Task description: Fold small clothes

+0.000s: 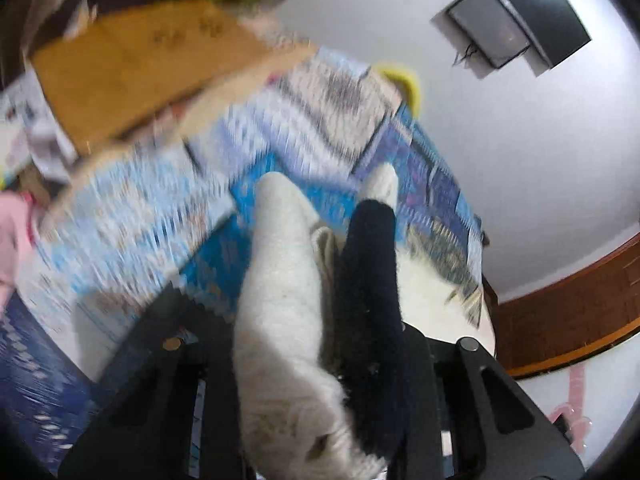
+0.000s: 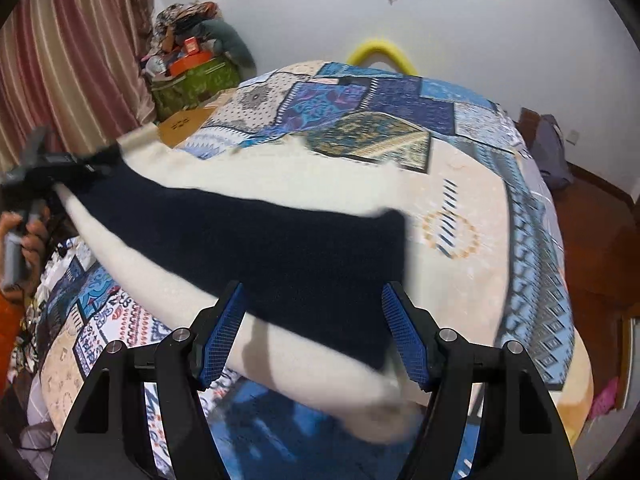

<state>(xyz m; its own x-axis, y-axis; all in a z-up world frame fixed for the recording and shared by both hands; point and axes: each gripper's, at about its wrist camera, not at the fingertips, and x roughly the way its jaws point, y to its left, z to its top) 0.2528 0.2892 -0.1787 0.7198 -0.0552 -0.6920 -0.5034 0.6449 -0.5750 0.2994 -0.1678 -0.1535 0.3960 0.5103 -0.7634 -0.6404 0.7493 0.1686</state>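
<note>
A small cream and navy knit garment [image 2: 248, 236] stretches across the patchwork bedspread [image 2: 460, 208]. In the left wrist view the same garment [image 1: 288, 280] runs between my left gripper's [image 1: 320, 360] jaws, which are shut on it; that view is blurred. The left gripper also shows at the far left of the right wrist view [image 2: 76, 168], holding the garment's end up. My right gripper [image 2: 312, 328] is open, its blue pads [image 2: 224, 332] either side of the garment's near end without closing on it.
A cardboard box [image 1: 132, 64] and a pile of bags and clothes [image 2: 188, 68] sit at the bed's far left by a striped curtain [image 2: 60, 60]. A yellow foam arch [image 2: 380, 54] is at the headboard. Wooden floor [image 2: 592, 232] lies to the right.
</note>
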